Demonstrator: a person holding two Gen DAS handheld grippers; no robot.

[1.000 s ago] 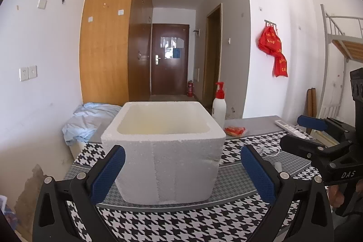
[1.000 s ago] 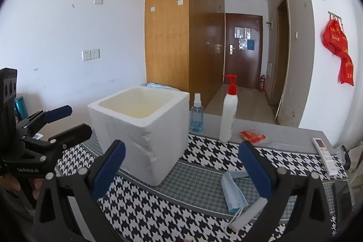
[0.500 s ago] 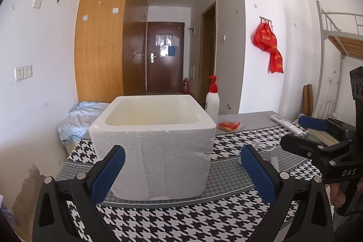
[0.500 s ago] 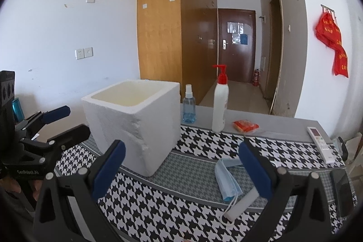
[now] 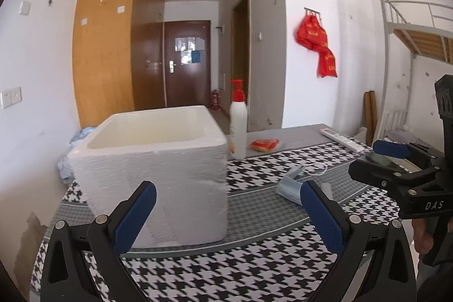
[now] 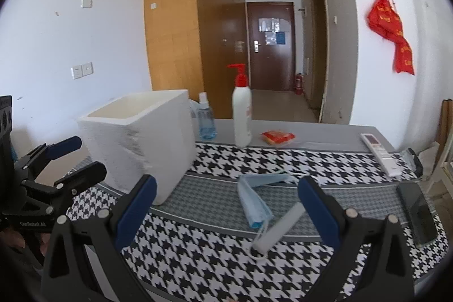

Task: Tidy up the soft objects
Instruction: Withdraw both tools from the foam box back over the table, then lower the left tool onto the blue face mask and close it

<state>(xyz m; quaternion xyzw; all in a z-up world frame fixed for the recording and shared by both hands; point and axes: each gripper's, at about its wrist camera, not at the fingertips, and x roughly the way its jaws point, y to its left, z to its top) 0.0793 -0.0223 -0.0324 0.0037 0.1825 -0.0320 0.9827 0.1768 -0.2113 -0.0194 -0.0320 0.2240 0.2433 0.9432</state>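
both claws empty and spread wide. left gripper (image 5: pixel 228 215) hovers low over the houndstooth cloth (image 5: pixel 226 276), jaws apart, pointed at the near wall of the white foam box (image 5: pixel 153 169); the box fills the gap between its blue pads (image 5: pixel 321 212) in view but nothing touches. right gripper (image 6: pixel 225 212) also hovers with jaws apart, aimed at the table's middle, and shows in the left view as a black frame at the right edge. blue face mask (image 6: pixel 253 198) lies flat on the grey band of the cloth, right of the box and clear of it. it is folded or bunched into a rough v: one arm's long axis runs toward the near right, the other runs along the band toward the right. its ear loop trails at the near end, by a white tube (image 6: pixel 279 227). the tube lies flat, long axis diagonal, far end up-right, near end down-left, touching or overlapping the mask's loop; cannot tell which. in the left view the mask (image 5: pixel 290 184) sits just past the right pad, partly hidden by it. box is open-topped, upright; inside looks empty from what shows. behind it: blue spray bottle (image 6: pixel 206 119) and white pump bottle (image 6: pixel 242 115), both upright on the bare grey table strip. red packet (image 6: pixel 278 137) lies right of the pump bottle. white remote (image 6: pixel 379 153) and a dark phone (image 6: pixel 419 212) lie near the right edge.
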